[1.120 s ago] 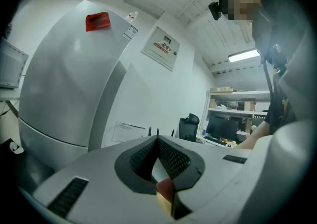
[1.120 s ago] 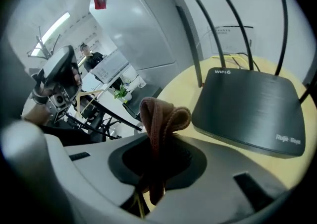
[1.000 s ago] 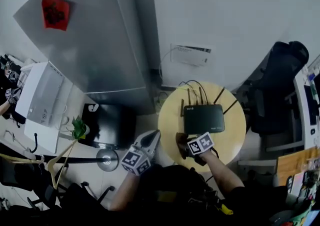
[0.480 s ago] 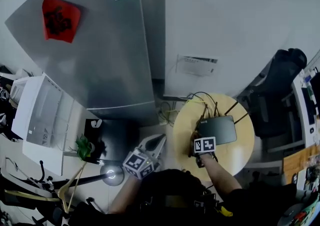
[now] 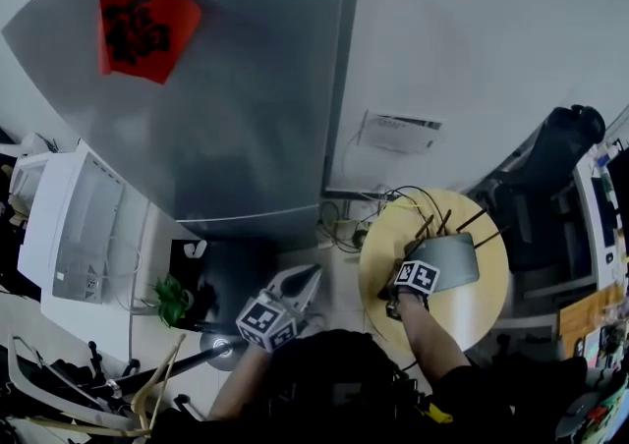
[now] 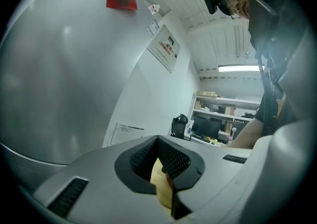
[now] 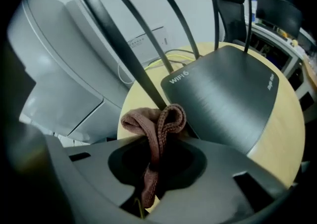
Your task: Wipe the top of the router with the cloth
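Round yellow table (image 5: 470, 306) has the black WiFi router (image 7: 223, 94) toward its 12 o'clock, my right tongs (image 7: 151, 178) pinch the bunched brown cloth (image 7: 157, 126) at its 8 o'clock corner, ready to swipe, while my left tongs (image 5: 298, 285) sit closed and empty at 9, out of the way.

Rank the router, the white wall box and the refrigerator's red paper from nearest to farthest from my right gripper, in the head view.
1. Router: on the round table, at the right gripper's jaws.
2. White wall box: behind the table, farther back.
3. Red paper: far left, high on the refrigerator.
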Demonstrator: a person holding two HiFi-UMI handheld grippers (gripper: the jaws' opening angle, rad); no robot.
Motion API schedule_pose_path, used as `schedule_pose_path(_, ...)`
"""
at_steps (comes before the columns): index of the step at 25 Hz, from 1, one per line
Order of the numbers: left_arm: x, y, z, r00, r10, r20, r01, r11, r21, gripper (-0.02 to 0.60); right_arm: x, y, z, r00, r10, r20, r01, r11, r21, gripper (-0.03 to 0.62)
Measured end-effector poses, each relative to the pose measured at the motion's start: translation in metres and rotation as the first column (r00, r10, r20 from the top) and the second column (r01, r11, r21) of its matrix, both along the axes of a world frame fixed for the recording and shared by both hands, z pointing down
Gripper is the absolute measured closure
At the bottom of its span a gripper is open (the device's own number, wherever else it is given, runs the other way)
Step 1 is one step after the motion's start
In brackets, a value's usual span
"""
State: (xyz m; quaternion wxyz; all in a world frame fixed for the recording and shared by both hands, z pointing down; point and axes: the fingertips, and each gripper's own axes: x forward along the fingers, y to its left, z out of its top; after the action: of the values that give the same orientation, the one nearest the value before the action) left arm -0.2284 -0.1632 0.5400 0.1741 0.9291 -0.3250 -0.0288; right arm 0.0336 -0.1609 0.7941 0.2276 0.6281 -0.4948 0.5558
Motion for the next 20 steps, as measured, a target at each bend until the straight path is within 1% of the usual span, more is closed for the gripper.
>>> schedule_pose_path(2,-0.002,-0.003,0.0,1.0,0.017,-0.008,-0.017,1.0,-0.004,0.581,0.001,0.002,0.001,0.998,0.063,0.005,-0.063,0.998,0.002,0.531)
schedule_pose_path(5,-0.003,-0.007,0.002,0.999,0.045,-0.001,-0.045,0.999,0.003,0.581,0.002,0.005,0.001,0.986,0.164,0.037,-0.164,0.987,0.002,0.531)
schedule_pose_path(9,-0.002,-0.015,-0.003,0.998,0.063,0.006,-0.063,0.998,0.013,0.581,0.006,0.006,0.0,0.964,0.253,0.076,-0.254,0.967,-0.001,0.531)
schedule_pose_path(13,0.002,-0.019,-0.001,0.996,0.091,0.008,-0.091,0.996,0.021,0.581,0.006,0.008,0.002,0.948,0.305,0.093,-0.306,0.952,-0.003,0.531)
schedule_pose_path(20,0.026,-0.014,-0.002,0.985,0.17,0.006,-0.17,0.985,0.018,0.581,0.014,0.025,0.002,0.929,0.355,0.108,-0.357,0.934,0.006,0.531)
